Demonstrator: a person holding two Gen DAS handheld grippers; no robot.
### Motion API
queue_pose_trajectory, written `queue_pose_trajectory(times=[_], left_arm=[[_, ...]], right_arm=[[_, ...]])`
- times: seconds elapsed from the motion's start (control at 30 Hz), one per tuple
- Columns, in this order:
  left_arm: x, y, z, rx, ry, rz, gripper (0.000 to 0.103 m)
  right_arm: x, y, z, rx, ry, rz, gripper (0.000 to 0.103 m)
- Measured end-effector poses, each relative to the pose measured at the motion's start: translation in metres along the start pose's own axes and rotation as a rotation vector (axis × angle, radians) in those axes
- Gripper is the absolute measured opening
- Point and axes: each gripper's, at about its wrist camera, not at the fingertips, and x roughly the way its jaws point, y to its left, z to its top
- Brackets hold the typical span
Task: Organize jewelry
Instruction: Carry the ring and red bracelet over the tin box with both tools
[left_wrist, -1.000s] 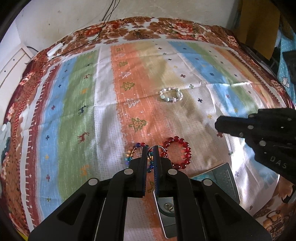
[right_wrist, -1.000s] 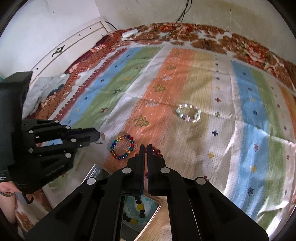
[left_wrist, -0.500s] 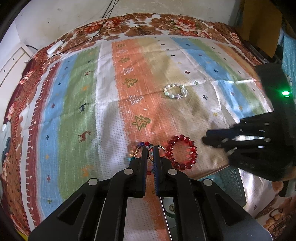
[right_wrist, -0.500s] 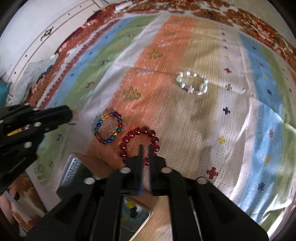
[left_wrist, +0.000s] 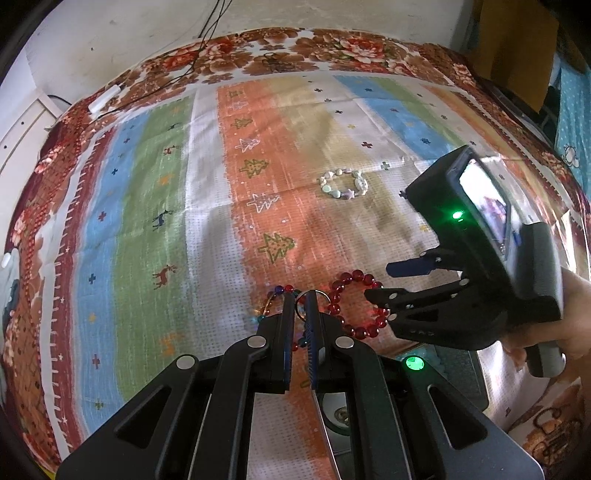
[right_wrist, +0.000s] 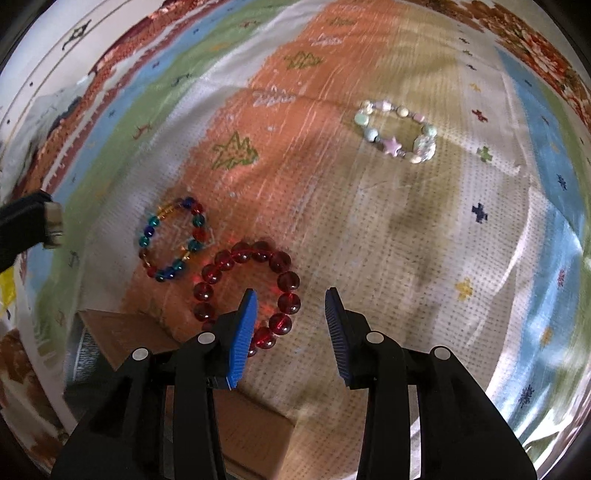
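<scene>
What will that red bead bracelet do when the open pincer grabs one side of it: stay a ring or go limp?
The red bead bracelet is loose round beads on a string, so it will probably sag into a drooping loop. The glossy beads may slip or roll between the pads. The opening right gripper has a few beads between its fingers, not yet pinched.

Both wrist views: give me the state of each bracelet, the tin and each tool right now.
Red bracelet: flat on the cloth, ungripped, under the right tool.
Multicolour bracelet: flat on the cloth, untouched.
Pastel bracelet: flat on the cloth, apart from the others.
Tin: lying open, beads inside.
Left tool: shut on a small metal ring.
Right tool: jaws opening, nothing gripped.
</scene>
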Motion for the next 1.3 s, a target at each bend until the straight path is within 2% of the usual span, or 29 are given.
queue_pose_trajectory(times=[0.37, 0.5, 0.63, 0.83, 1.03, 1.1, 1.3], left_arm=[[0.002, -0.004, 0.000, 0.016, 0.004, -0.001, 0.006], [0.002, -0.004, 0.000, 0.015, 0.003, -0.001, 0.006], [0.001, -0.004, 0.000, 0.014, 0.003, -0.002, 0.006], [0.000, -0.004, -0.002, 0.010, -0.004, -0.007, 0.006], [-0.005, -0.001, -0.003, 0.001, -0.016, -0.009, 0.006], [-0.006, -0.001, -0.003, 0.002, -0.017, -0.017, 0.006], [-0.012, 0.003, -0.004, -0.017, -0.032, -0.021, 0.006]], right_arm=[[0.011, 0.010, 0.003, -0.042, 0.018, -0.038, 0.038], [0.012, 0.008, 0.005, -0.028, 0.017, -0.033, 0.017], [0.008, 0.006, 0.003, -0.025, -0.001, -0.036, 0.014], [-0.018, 0.003, 0.003, -0.002, -0.095, -0.049, 0.014], [-0.057, 0.010, -0.001, 0.025, -0.217, -0.006, 0.014], [-0.065, 0.015, -0.002, 0.021, -0.238, 0.017, 0.014], [-0.083, 0.014, -0.008, 0.042, -0.294, 0.014, 0.014]])
